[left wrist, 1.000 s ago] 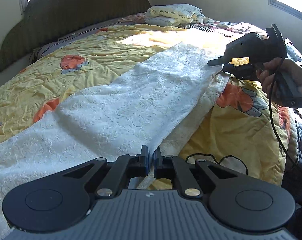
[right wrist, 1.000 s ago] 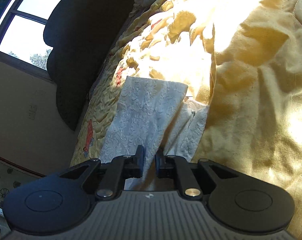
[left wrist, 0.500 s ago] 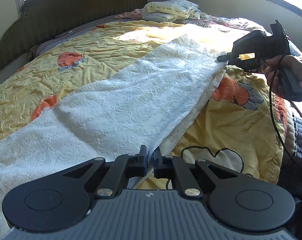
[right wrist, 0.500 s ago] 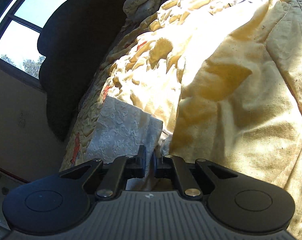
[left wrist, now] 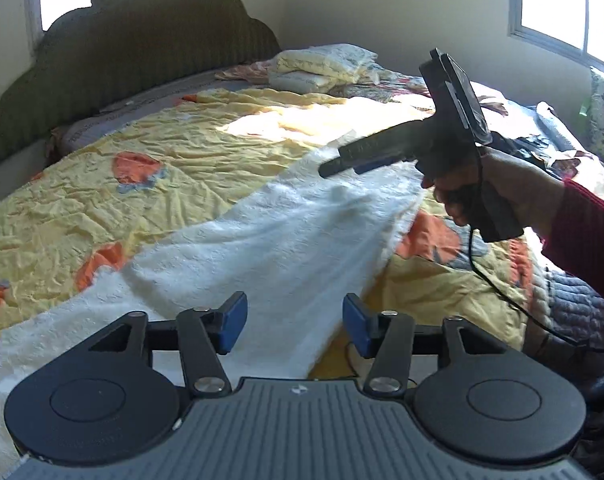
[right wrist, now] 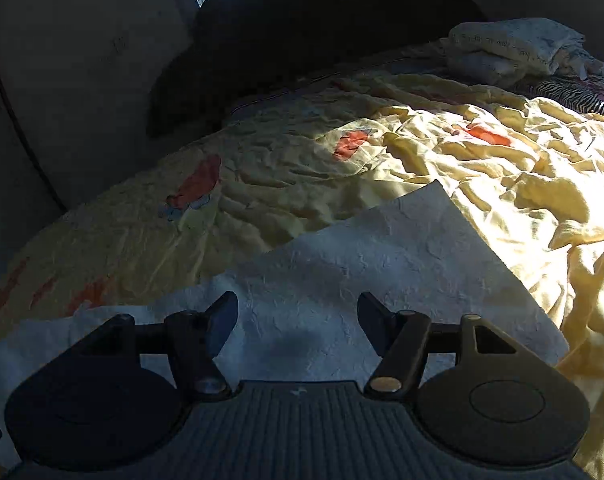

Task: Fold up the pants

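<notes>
While the white pants [left wrist: 261, 232] lie flat on the bed [left wrist: 181, 148], both tools, left [left wrist: 294, 324] and right [right wrist: 297, 322], are opening with nothing between. Only the left view shows the hand [left wrist: 502, 188].

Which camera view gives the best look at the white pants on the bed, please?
The left wrist view: the white pants stretch in daylight across the yellow bedspread, nearly their full length visible. The right wrist view shows only one end, with a corner, dim in shadow, the rest cut off behind the tool.
</notes>
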The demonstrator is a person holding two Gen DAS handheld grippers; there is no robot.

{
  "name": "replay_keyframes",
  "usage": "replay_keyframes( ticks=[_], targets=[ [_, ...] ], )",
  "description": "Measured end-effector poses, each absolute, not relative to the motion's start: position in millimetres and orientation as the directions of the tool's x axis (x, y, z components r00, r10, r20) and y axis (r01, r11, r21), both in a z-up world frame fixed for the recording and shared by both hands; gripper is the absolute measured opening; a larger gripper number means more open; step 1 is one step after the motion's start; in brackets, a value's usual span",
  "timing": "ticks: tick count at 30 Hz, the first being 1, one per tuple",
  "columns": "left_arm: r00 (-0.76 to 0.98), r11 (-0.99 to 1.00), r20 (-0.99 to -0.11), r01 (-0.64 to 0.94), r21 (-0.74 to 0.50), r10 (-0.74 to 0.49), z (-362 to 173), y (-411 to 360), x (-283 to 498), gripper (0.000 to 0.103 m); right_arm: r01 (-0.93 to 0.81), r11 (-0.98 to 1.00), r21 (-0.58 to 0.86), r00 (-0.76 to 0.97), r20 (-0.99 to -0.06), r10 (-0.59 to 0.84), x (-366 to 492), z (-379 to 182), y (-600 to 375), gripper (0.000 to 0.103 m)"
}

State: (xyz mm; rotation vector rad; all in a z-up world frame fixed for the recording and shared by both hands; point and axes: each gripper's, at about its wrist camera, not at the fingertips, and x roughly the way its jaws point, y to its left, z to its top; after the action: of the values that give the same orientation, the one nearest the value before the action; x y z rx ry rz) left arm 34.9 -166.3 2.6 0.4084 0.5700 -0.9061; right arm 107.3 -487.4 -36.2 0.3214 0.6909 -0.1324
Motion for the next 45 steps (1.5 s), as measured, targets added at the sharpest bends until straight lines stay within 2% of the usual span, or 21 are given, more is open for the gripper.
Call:
replay_keyframes(
  ticks=[2, 4, 7, 8, 10, 13, 15, 16, 19, 21, 24, 25, 26, 28, 30, 34, 37, 39, 42, 45],
  targets=[
    [0.591, 0.649, -0.610, 0.744, 0.161, -0.527, 0.1, -163.2, 53.2, 0.072, 0.224, 0.962, 0.154, 0.720, -0.691, -0.057, 133.2, -48.0, -484.0, 0.066],
    [0.619, 0.702, -0.646, 0.690, 0.175, -0.447, -9.8, -157.4, 76.9, 0.073, 0.254, 0.962, 0.100, 0.697, -0.709, -0.110, 149.6, -54.2, -492.4, 0.065],
    [0.654, 0.788, -0.706, 0.572, 0.227, -0.272, -31.6, -142.0, 112.3, 0.070, 0.346, 0.933, 0.102, 0.687, -0.704, -0.179, 146.5, -39.5, -496.8, 0.066],
    [0.675, 0.805, -0.701, 0.536, 0.254, -0.228, -34.4, -137.3, 115.5, 0.065, 0.325, 0.938, 0.122, 0.713, -0.683, -0.158, 139.1, -32.6, -491.2, 0.066],
    [0.697, 0.823, -0.681, 0.511, 0.248, -0.227, -33.2, -128.9, 116.4, 0.066, 0.170, 0.972, 0.165, 0.768, -0.640, -0.026, 117.7, -18.6, -462.3, 0.067],
    [0.666, 0.811, -0.700, 0.543, 0.218, -0.258, -38.5, -132.1, 116.6, 0.067, -0.008, 0.991, 0.137, 0.745, -0.660, 0.097, 106.9, -21.7, -415.5, 0.067],
    [0.660, 0.794, -0.710, 0.557, 0.244, -0.245, -50.4, -140.7, 115.6, 0.068, -0.030, 0.998, 0.055, 0.711, -0.700, 0.060, 110.8, -36.6, -402.7, 0.068],
    [0.670, 0.796, -0.706, 0.546, 0.262, -0.227, -53.4, -143.1, 114.8, 0.068, 0.000, 1.000, -0.008, 0.694, -0.720, -0.006, 115.1, -45.6, -402.4, 0.067],
    [0.688, 0.803, -0.680, 0.541, 0.249, -0.252, -47.1, -148.4, 104.4, 0.068, 0.138, 0.988, -0.069, 0.712, -0.686, -0.148, 108.6, -37.3, -414.0, 0.073],
    [0.680, 0.793, -0.671, 0.567, 0.224, -0.296, -41.5, -148.1, 93.5, 0.076, 0.097, 0.995, 0.004, 0.755, -0.652, -0.071, 94.6, -21.1, -414.3, 0.073],
    [0.673, 0.775, -0.674, 0.587, 0.234, -0.306, -46.0, -147.6, 82.9, 0.079, -0.067, 0.985, 0.158, 0.739, -0.655, 0.155, 82.1, -18.5, -399.3, 0.073],
    [0.666, 0.772, -0.686, 0.589, 0.240, -0.295, -51.9, -146.9, 81.2, 0.079, -0.108, 0.981, 0.161, 0.716, -0.672, 0.189, 81.3, -24.3, -388.8, 0.073],
    [0.661, 0.775, -0.693, 0.586, 0.237, -0.288, -56.9, -144.7, 80.2, 0.079, -0.130, 0.984, 0.124, 0.693, -0.698, 0.180, 80.6, -32.2, -377.8, 0.073],
    [0.663, 0.792, -0.688, 0.573, 0.211, -0.296, -57.1, -135.7, 75.2, 0.078, -0.098, 0.995, 0.001, 0.690, -0.721, 0.068, 83.2, -48.8, -363.2, 0.073],
    [0.674, 0.808, -0.673, 0.556, 0.192, -0.304, -49.5, -122.4, 68.7, 0.077, -0.042, 0.999, 0.017, 0.717, -0.696, 0.042, 79.5, -43.0, -358.2, 0.076],
    [0.766, 0.881, -0.607, 0.419, 0.220, -0.212, -33.9, -83.6, 58.2, 0.078, -0.195, 0.978, 0.081, 0.759, -0.619, 0.202, 73.2, -21.7, -318.9, 0.076],
    [0.793, 0.936, -0.597, 0.294, 0.194, -0.125, -32.2, -40.1, 61.3, 0.078, -0.356, 0.933, 0.048, 0.716, -0.628, 0.305, 77.6, -22.7, -272.8, 0.075],
    [0.769, 0.958, -0.638, 0.214, 0.193, -0.043, -40.6, -6.8, 69.7, 0.076, -0.427, 0.903, 0.041, 0.656, -0.673, 0.341, 84.8, -31.0, -245.6, 0.075],
    [0.766, 0.977, -0.641, 0.092, 0.190, 0.052, -40.3, 43.1, 65.4, 0.074, -0.485, 0.869, -0.097, 0.696, -0.645, 0.317, 76.8, -23.4, -205.4, 0.075],
    [0.782, 0.990, -0.610, -0.063, 0.126, 0.127, -19.4, 99.7, 49.2, 0.076, -0.599, 0.785, -0.159, 0.703, -0.573, 0.420, 66.6, -6.3, -158.3, 0.075]
  ],
)
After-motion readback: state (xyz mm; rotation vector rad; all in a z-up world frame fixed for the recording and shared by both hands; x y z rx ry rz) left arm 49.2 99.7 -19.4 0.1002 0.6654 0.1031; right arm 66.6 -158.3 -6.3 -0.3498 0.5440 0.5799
